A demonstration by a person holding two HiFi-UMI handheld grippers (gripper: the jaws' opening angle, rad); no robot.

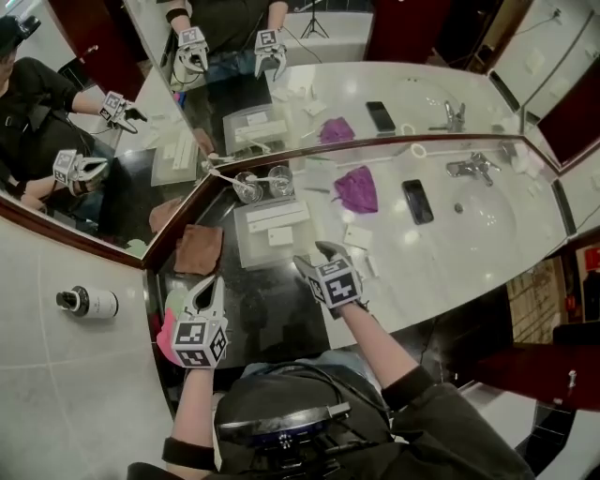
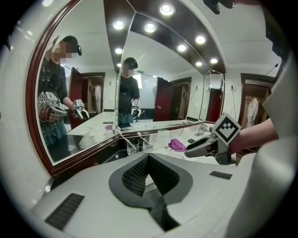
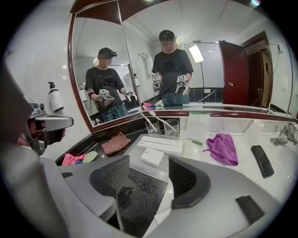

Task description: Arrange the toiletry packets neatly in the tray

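The bench [image 1: 450,272], dark by the corner and white toward the sink [image 1: 487,220], carries a clear tray [image 1: 251,247], two glasses [image 1: 249,187] behind it, a brown cloth [image 1: 199,249] left of it, a purple cloth [image 1: 356,188], a black phone [image 1: 417,201] and loose white packets [image 1: 357,236].

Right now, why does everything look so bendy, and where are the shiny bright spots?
Left gripper view: the wide lens bends the mirror frame into a curve, the corners go black, and the ceiling lights glare white. Right gripper view: the same bending, and a reflected lamp shines bright. Head view: the white counter curves and looks washed-out.
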